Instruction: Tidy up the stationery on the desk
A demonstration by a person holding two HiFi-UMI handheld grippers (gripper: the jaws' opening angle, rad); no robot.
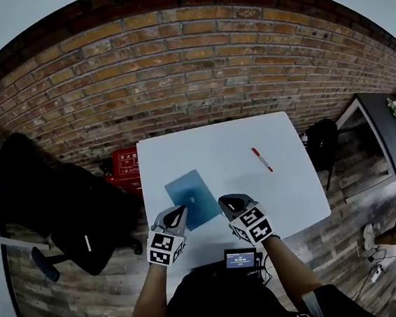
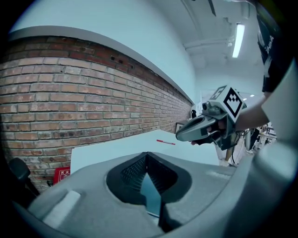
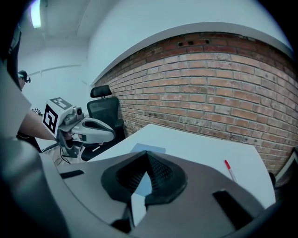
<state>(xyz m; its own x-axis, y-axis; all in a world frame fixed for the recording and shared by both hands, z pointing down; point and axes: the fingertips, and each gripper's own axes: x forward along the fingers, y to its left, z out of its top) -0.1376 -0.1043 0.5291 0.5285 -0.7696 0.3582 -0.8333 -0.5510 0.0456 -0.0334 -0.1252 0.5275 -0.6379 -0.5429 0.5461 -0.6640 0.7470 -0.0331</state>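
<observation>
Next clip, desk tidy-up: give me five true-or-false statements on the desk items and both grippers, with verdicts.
1. The red pen lies on the white desk, apart from the blue notebook. True.
2. The left gripper holds the pen. False: its jaws are shut on nothing, and the pen lies on the desk away from it.
3. The right gripper has its jaws together. True.
4. The notebook sits at the desk's far edge. False: it lies near the front, just ahead of both grippers.
5. A black office chair stands left of the desk. True.
</observation>
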